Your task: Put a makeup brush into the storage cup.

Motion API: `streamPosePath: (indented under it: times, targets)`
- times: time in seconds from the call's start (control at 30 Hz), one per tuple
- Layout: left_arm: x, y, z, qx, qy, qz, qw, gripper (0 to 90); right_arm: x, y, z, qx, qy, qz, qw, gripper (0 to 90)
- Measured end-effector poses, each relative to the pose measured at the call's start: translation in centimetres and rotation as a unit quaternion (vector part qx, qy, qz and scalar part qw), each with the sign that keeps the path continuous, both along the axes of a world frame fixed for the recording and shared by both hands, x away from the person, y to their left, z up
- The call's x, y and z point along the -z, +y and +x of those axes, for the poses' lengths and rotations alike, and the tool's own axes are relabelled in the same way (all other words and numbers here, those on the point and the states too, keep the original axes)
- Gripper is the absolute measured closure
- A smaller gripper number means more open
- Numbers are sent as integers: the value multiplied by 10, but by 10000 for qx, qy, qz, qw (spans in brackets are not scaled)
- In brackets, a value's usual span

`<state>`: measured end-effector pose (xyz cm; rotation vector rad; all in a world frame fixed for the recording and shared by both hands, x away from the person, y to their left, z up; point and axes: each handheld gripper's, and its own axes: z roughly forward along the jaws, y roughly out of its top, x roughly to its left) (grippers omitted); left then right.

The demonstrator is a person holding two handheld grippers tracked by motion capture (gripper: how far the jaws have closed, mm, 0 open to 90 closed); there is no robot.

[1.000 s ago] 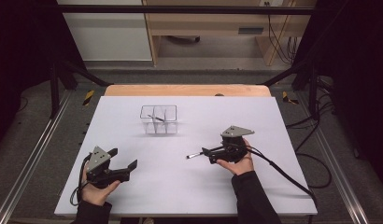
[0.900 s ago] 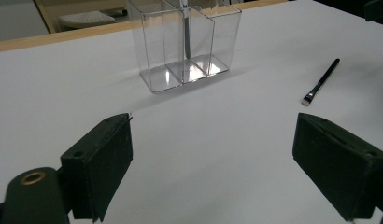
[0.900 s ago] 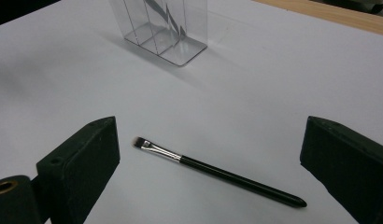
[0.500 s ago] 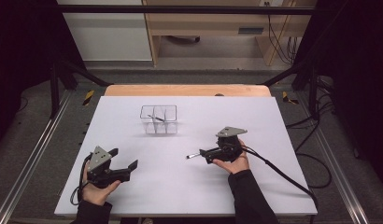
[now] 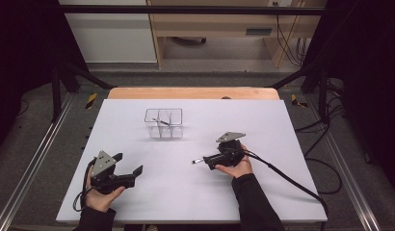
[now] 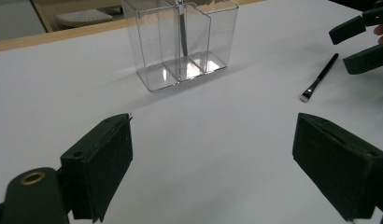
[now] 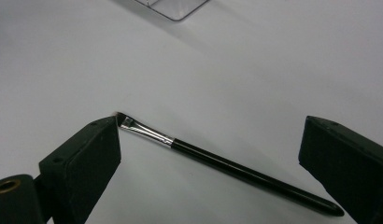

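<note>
Upright, brush (image 6: 182,28), clear organizer's (image 6: 152,51) middle compartment

sleeves: black | jaws: 2, black | plate: grey | cable: black

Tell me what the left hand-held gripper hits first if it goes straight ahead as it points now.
Probably the clear organizer, dead ahead of the open left hand-held gripper. The brush lies off to one side, likely missed. Depth is hard to judge.

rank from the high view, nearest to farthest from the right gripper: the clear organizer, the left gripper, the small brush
From the right gripper:
1. small brush, lying on the table at its jaw tips.
2. clear organizer, up and to the left, toward the table's far side.
3. left gripper, across the table near the front edge.
</note>
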<state>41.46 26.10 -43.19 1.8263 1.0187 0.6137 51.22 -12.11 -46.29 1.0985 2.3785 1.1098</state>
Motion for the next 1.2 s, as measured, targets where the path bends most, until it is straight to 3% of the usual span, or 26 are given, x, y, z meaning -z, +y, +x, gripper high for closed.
streamPosePath:
  times: [0.4, 0.6, 0.87, 1.2]
  targets:
    - [1, -2, 0, 38, 21, 33, 10000, 115, 14, 6, 5, -107, 156, -233, 9995, 91]
    - [1, -2, 0, 42, 21, 21, 10000, 117, 16, 13, 7, -180, 109, -285, 9994, 135]
    - [1, -2, 0, 51, 16, 15, 10000, 120, 20, 19, 6, -296, 62, -443, 9986, 229]
    - [1, -2, 0, 56, 22, 16, 10000, 126, 17, 18, 5, -329, 80, -475, 9983, 411]
